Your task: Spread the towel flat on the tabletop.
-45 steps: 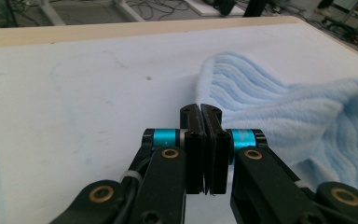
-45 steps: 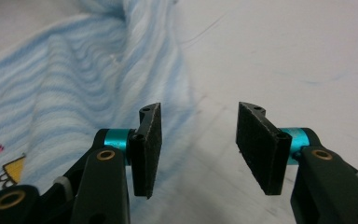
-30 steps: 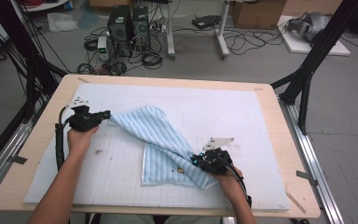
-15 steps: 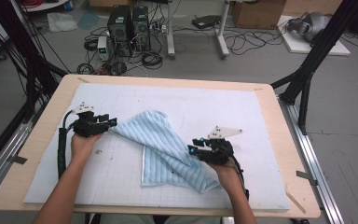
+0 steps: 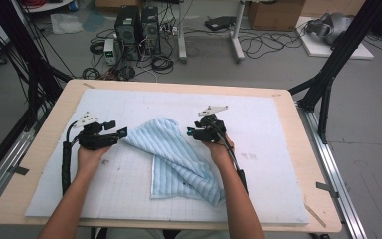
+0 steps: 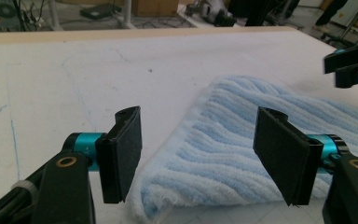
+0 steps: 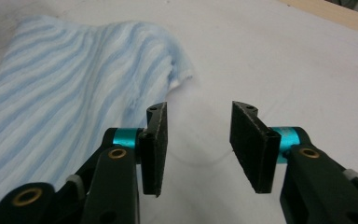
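Both jaws just opened: left hand-held gripper (image 6: 198,156) wide, towel (image 5: 174,159) corner between pads, unpinched; right hand-held gripper (image 7: 198,144) part-open, empty, beside towel.

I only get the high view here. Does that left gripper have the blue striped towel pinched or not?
Observer: No. In the left gripper view the left gripper has just been opening; the towel lies between its pads, unpinched.
Operator: And the right one?
Observer: The right gripper has also just been opening, with bare white mat between its pads.
Operator: Is the towel near it?
Observer: Its corner lies just ahead, to the left in that view.
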The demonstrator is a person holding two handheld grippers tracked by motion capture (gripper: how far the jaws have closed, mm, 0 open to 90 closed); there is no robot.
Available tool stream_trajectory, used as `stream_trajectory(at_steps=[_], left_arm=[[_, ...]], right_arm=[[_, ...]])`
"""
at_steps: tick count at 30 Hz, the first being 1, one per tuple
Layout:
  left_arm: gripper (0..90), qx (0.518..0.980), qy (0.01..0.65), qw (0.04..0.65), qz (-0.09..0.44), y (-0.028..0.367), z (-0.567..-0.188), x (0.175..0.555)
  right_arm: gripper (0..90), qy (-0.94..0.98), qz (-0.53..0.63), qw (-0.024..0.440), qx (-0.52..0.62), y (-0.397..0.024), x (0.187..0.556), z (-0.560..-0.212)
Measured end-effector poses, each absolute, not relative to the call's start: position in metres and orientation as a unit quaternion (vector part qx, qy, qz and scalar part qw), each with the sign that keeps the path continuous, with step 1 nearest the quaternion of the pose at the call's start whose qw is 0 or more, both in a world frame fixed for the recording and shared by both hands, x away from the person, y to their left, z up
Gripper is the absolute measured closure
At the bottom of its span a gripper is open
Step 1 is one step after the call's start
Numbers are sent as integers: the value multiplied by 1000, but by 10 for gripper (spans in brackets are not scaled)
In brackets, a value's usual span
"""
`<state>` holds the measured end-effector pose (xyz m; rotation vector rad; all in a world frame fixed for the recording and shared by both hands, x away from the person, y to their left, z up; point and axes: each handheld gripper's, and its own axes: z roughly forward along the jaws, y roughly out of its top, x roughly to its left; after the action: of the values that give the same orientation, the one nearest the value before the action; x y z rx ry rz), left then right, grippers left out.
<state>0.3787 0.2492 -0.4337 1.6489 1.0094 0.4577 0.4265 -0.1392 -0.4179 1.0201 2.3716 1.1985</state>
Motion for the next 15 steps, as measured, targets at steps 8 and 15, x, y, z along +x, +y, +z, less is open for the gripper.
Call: stream_trajectory(at_steps=[8,15], left_arm=[[311,701,397,551,217,246,-440,363],[312,688,407,562,212,255,-449,356]], right_arm=[[542,832,411,123,352,-110,463,-426],[546,838,393,101,366,-89,480,-441]])
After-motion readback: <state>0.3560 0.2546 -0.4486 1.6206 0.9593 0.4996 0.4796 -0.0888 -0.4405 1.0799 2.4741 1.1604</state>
